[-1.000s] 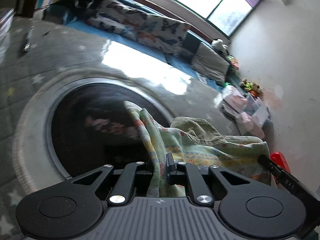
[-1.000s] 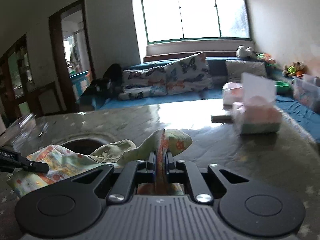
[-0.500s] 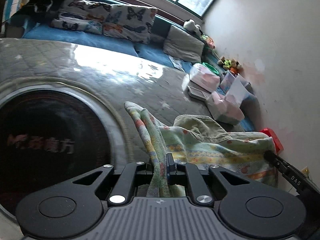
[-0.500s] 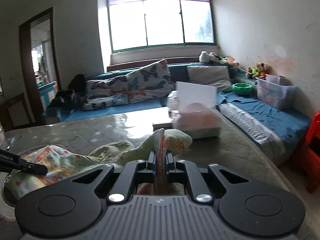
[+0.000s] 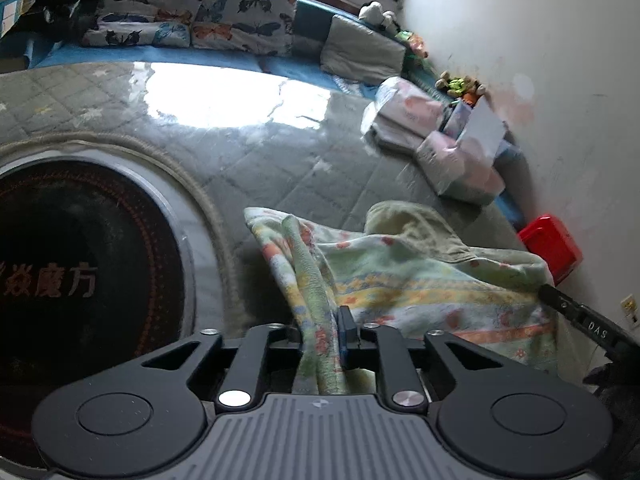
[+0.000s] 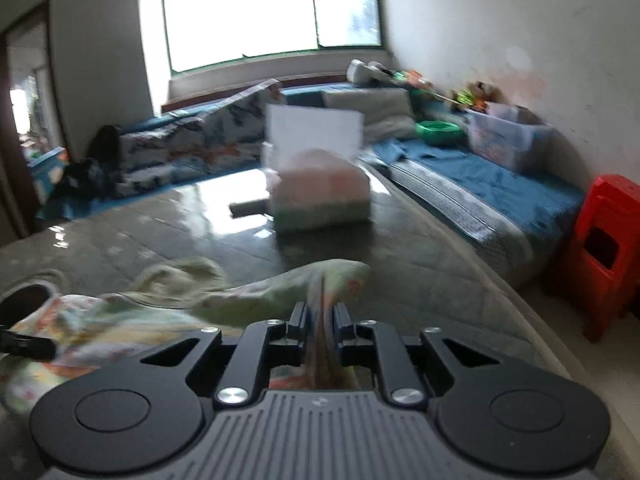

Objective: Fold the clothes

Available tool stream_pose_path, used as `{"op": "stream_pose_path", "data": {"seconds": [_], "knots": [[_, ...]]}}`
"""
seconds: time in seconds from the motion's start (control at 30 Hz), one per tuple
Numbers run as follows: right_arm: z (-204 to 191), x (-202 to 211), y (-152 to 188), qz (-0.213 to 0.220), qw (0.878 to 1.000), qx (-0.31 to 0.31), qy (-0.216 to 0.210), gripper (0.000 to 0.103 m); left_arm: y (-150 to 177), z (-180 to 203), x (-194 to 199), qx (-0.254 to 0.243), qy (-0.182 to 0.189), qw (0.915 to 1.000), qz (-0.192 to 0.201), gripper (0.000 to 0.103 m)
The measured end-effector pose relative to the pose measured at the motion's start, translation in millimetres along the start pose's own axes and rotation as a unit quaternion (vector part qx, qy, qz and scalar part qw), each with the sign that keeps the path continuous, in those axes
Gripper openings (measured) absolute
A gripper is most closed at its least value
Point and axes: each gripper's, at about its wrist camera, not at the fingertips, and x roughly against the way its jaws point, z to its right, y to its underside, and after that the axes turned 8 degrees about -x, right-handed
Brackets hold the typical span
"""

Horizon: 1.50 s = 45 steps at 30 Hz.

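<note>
Grey quilted table cover (image 5: 280, 168) is carrying a pastel floral patterned garment (image 5: 420, 280), beside its round black inset (image 5: 80, 272); left gripper (image 5: 320, 328) and right gripper (image 6: 320, 316) are each pinching garment folds.

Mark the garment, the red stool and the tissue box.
garment (image 5: 420, 280), left wrist view, patterned middle panel.
red stool (image 6: 608, 240), right wrist view, front face.
tissue box (image 6: 324, 196), right wrist view, front side.
</note>
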Motion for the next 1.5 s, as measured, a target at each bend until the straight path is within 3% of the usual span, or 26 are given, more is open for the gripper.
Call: {"op": "stream_pose_path", "data": {"seconds": [0.17,0.53,0.73,0.93,1.07,1.17,1.5], "knots": [[6.1,-2.8,-0.4,-0.002,1.000,0.002,0.004,0.015,-1.9,-3.7,2.8,-0.002,-0.015,0.9999,0.004,0.043],[-31.7,-34.6,0.8,-0.046,0.996,0.011,-0.072,0.018,-7.6,-5.9,11.0,-0.005,-0.031,0.9993,0.020,0.043],[-40.6,-57.7,3.6,-0.058,0.996,0.012,-0.071,0.019,-8.9,-3.2,9.6,-0.009,-0.027,0.9994,0.019,0.043],[-39.0,-55.9,2.0,-0.046,0.996,0.002,-0.075,0.020,-11.1,0.8,7.1,-0.012,-0.022,0.9995,0.020,0.043],[-42.5,-55.6,1.7,-0.049,0.996,0.015,-0.078,0.029,-13.0,7.1,4.1,-0.016,-0.017,0.9995,0.020,0.043],[-43.7,-56.2,2.9,-0.050,0.996,0.022,-0.074,0.030,-13.3,11.9,2.6,-0.021,-0.015,0.9995,0.020,0.044],[-60.8,-15.8,9.3,-0.042,0.991,0.059,-0.112,0.056,-6.0,21.5,17.3,-0.035,-0.014,0.9988,0.033,0.048]]}}
